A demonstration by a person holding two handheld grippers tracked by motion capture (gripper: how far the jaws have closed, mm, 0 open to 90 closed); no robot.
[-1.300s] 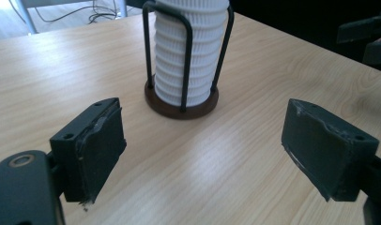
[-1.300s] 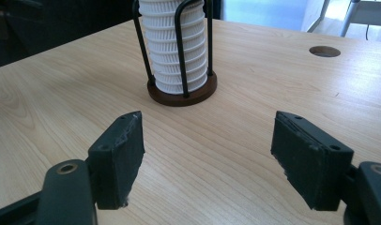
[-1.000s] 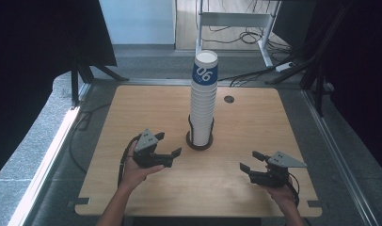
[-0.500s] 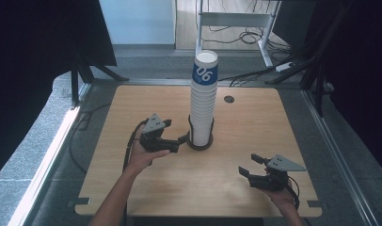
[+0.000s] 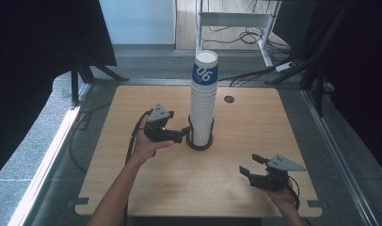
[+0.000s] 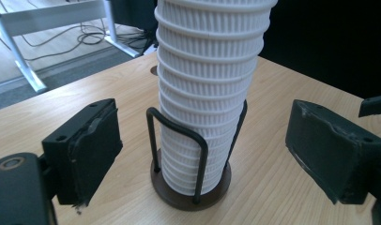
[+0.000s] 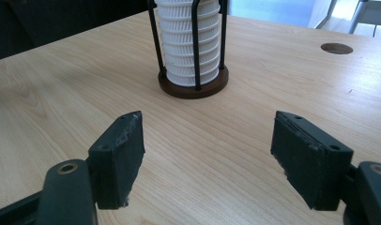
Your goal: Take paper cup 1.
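A tall stack of white ribbed cups (image 5: pixel 202 106) stands in a dark round holder (image 5: pixel 200 142) with black wire uprights, mid-table. Its top cup bears a blue band marked 06. My left gripper (image 5: pixel 184 133) hovers just left of the holder, its tips pointed at the stack's lower part. In the left gripper view the cups (image 6: pixel 205 93) stand straight ahead of the left gripper (image 6: pixel 202 145). Its jaws have just been opening, and nothing is pressed between them. My right gripper (image 5: pixel 249 165) rests open near the front right; in its own view the right gripper (image 7: pixel 207 150) faces the holder (image 7: pixel 193 86) across bare wood.
The wooden table (image 5: pixel 132 188) has a round cable hole (image 5: pixel 229 99) behind the stack. Cables trail over its left edge (image 5: pixel 132 136). A white desk frame (image 5: pixel 236 19) and floor cables lie beyond the far edge. Dark curtains flank both sides.
My left hand has moved right and forward, up to the cup holder, and its jaws stand wider apart. The right hand has stayed put.
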